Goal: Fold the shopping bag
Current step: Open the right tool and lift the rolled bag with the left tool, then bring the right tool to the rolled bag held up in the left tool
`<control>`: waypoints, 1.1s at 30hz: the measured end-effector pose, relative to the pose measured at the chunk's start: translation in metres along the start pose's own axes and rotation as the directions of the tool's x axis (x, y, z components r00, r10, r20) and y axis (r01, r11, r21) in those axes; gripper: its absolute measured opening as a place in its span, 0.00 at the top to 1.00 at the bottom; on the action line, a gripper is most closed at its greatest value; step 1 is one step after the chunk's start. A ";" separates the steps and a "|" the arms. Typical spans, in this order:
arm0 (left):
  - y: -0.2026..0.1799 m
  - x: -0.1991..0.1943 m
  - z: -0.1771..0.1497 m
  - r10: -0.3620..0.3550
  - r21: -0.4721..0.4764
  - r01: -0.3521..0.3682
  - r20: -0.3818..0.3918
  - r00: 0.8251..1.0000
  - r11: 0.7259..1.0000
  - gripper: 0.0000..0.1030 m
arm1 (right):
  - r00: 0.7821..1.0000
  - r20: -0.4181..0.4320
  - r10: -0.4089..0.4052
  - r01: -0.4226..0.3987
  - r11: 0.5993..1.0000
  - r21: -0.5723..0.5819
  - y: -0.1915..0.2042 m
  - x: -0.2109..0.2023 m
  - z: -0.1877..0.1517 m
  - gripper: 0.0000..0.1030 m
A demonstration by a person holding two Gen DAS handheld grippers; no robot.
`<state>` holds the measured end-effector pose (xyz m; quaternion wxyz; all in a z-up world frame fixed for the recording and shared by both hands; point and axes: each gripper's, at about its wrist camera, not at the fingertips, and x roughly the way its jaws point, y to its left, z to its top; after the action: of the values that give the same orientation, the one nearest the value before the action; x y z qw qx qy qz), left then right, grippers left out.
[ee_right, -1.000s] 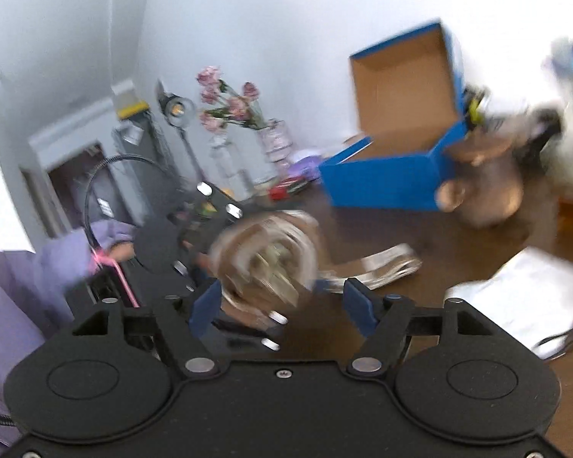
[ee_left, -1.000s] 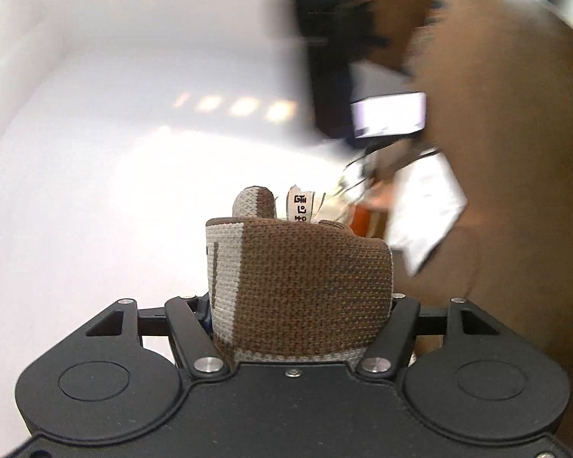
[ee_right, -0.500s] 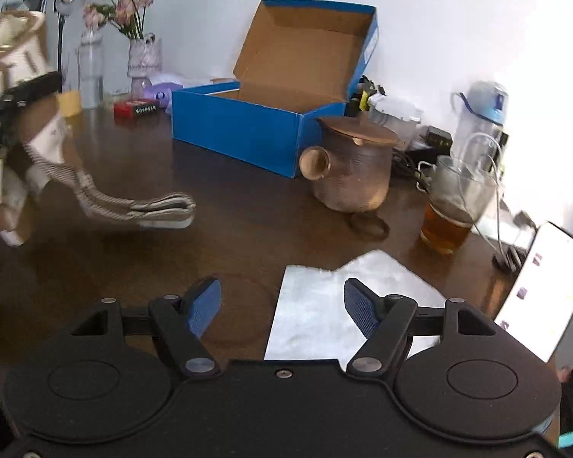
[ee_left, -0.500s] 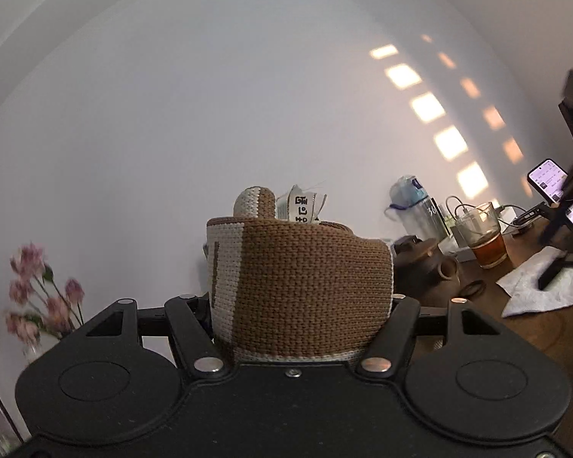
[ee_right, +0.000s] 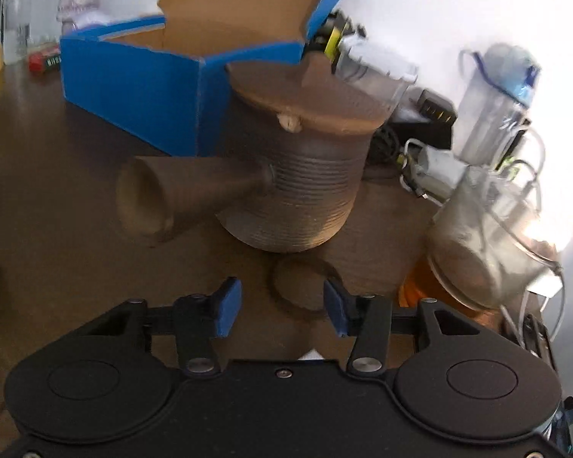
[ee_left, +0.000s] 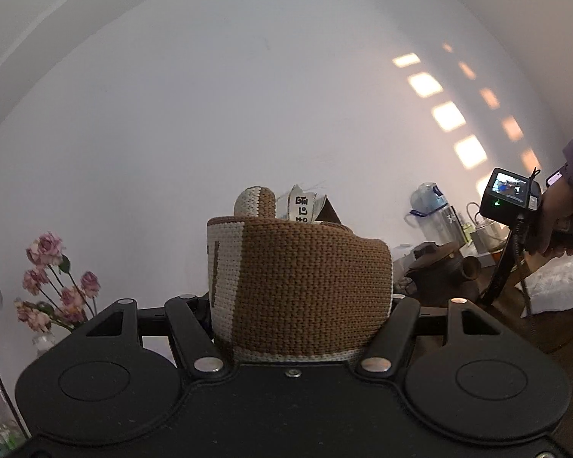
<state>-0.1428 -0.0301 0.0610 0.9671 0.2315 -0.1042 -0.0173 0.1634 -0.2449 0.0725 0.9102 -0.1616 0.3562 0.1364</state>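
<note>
From the left wrist view, the left gripper (ee_left: 300, 305) is clamped on the shopping bag (ee_left: 301, 286), a knitted brown and cream bag rolled into a thick bundle that fills the gap between the two fingers. A rolled strap end and a white care label (ee_left: 303, 208) stick up behind the bundle. The gripper points roughly level at a bare white wall (ee_left: 248, 95), so the bag is lifted off the table, probably to keep the roll tight while the other hand does something else. To the left stand pink flowers (ee_left: 53, 278) in a glass vase; to the right, a brown clay pot (ee_left: 441, 271), a water bottle (ee_left: 433, 210) and the person's other hand (ee_left: 554, 221) holding the second tool, its small screen lit.

From the right wrist view (blurred by motion), the right gripper (ee_right: 282, 303) holds nothing: its blue pads (ee_right: 225, 305) are narrowing with only the dark wooden table (ee_right: 57, 191) between them. It points down at a small brown ring (ee_right: 305, 286) lying on the table just in front of the clay pot. That may be a band for tying the rolled bag, though I cannot tell for sure. A blue cardboard box (ee_right: 141, 87) stands open behind the pot, and a glass of amber tea (ee_right: 477, 259) sits to the right. No bag shows here.
</note>
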 end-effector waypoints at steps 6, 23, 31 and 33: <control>-0.009 -0.007 -0.002 0.041 0.001 -0.041 0.038 0.998 0.999 0.38 | 0.996 -0.015 0.087 -0.084 0.982 0.168 -0.015 0.004 -0.004 0.98; -0.067 -0.034 -0.035 0.137 0.387 -0.389 0.540 0.830 0.836 0.38 | 0.858 0.374 0.352 -0.322 0.936 -0.142 0.057 -0.249 -0.039 0.99; -0.094 -0.038 -0.061 -0.104 0.596 -0.386 0.625 0.774 0.704 0.37 | 0.650 0.347 0.676 -0.606 0.736 -0.301 0.079 -0.310 -0.004 0.99; -0.097 -0.038 -0.062 -0.121 0.616 -0.383 0.619 0.776 0.688 0.37 | 0.631 0.319 0.707 -0.629 0.707 -0.323 0.086 -0.311 0.001 0.99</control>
<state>-0.1653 -0.0861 -0.0446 0.7086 0.5599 -0.4288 0.0238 -0.0882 -0.2078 0.2716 0.8291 -0.0661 0.1722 0.5279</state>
